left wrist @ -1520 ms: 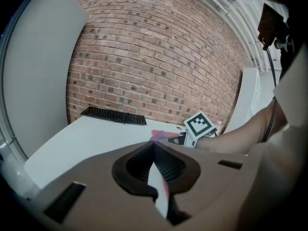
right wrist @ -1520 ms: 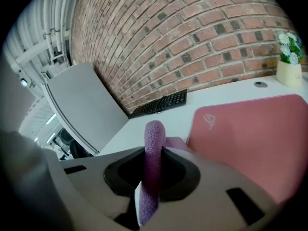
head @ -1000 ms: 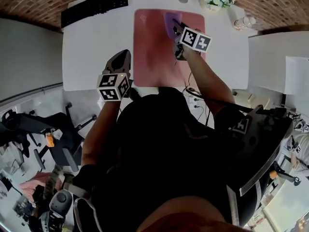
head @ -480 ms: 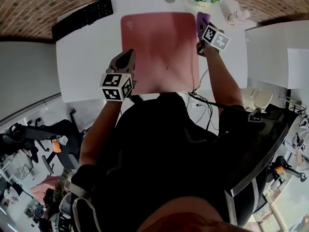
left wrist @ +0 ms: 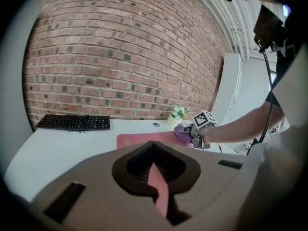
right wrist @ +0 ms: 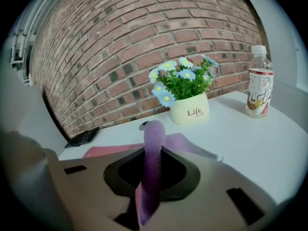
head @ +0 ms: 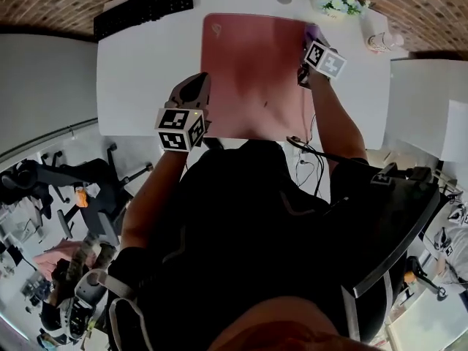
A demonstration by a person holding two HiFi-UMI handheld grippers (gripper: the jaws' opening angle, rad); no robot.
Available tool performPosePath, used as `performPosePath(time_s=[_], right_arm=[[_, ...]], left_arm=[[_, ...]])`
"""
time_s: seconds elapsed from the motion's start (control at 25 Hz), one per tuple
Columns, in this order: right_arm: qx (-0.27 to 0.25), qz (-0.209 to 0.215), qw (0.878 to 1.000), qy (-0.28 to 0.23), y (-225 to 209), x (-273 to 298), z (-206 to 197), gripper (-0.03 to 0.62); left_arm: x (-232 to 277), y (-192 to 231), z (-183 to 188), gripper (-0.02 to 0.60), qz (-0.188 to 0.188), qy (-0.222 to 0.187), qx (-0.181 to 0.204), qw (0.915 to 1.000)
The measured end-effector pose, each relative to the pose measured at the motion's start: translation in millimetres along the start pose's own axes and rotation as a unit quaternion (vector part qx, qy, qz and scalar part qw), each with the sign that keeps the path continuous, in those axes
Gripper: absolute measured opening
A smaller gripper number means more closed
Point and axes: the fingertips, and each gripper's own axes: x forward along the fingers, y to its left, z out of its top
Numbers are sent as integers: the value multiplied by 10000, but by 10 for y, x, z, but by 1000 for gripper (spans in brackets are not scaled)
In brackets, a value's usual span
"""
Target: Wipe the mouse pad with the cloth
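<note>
Left gripper (left wrist: 155,170), above near left edge of flat red rectangular mouse pad (head: 248,72): jaws drawn together, nothing held. At the pad's far right corner: soft purple fleecy cloth (right wrist: 155,134), pinched in right gripper (right wrist: 152,170). Likely light, limp; best gripped by a bunched fold. Cloth-to-pad contact hidden behind right gripper.

Office — white desk (head: 139,64), keyboard (head: 142,9), swivel chairs (head: 88,189)

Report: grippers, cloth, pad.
Right gripper shut on cloth at mouse pad's far right corner. Left gripper shut on pad's left edge. Flower pot just beyond.
</note>
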Motion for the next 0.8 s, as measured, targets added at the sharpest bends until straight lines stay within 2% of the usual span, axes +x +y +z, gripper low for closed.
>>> performPosePath(time_s=[0.64, 0.8], right_arm=[[-289, 617, 9972, 308, 859, 233, -253, 60], [-328, 758, 9958, 388, 1096, 258, -325, 60]], left_arm=[[-392, 303, -146, 5, 410, -155, -286, 9986], [-482, 317, -168, 5, 417, -202, -374, 9982]])
